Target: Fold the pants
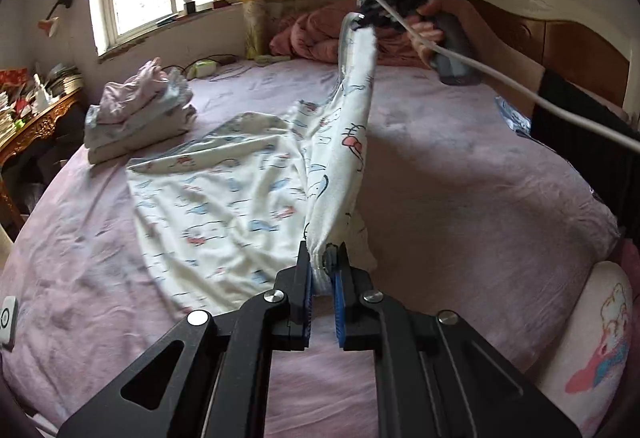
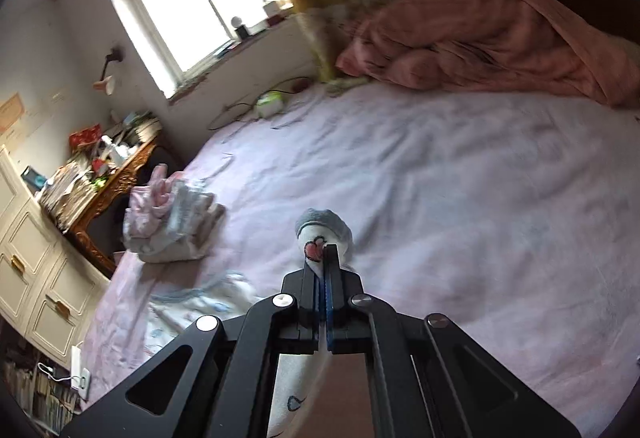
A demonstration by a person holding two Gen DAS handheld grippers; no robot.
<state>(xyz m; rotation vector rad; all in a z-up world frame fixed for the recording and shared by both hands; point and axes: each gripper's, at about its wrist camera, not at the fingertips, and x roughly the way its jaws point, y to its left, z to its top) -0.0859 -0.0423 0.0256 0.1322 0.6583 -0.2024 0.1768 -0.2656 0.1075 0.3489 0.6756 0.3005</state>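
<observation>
White pants (image 1: 224, 194) printed with small blue and pink figures lie spread on the pink bed sheet (image 1: 460, 178), one leg lifted into the air. My left gripper (image 1: 325, 258) is shut on the lower end of that raised leg. The leg stretches up and away to my right gripper (image 1: 362, 23), which a hand (image 1: 430, 34) holds above the bed, shut on the cuff end. In the right wrist view my right gripper (image 2: 325, 258) pinches the grey-edged cuff (image 2: 324, 224), and the rest of the pants (image 2: 192, 302) hang below to the left.
A stack of folded clothes (image 1: 136, 118) sits at the bed's left side, also seen as the folded clothes (image 2: 172, 226) in the right wrist view. A pink quilt (image 2: 480, 34) is heaped by the headboard. A cluttered wooden table (image 1: 36, 118) and white drawers (image 2: 36, 278) stand left of the bed. A printed pillow (image 1: 592, 330) lies at the right.
</observation>
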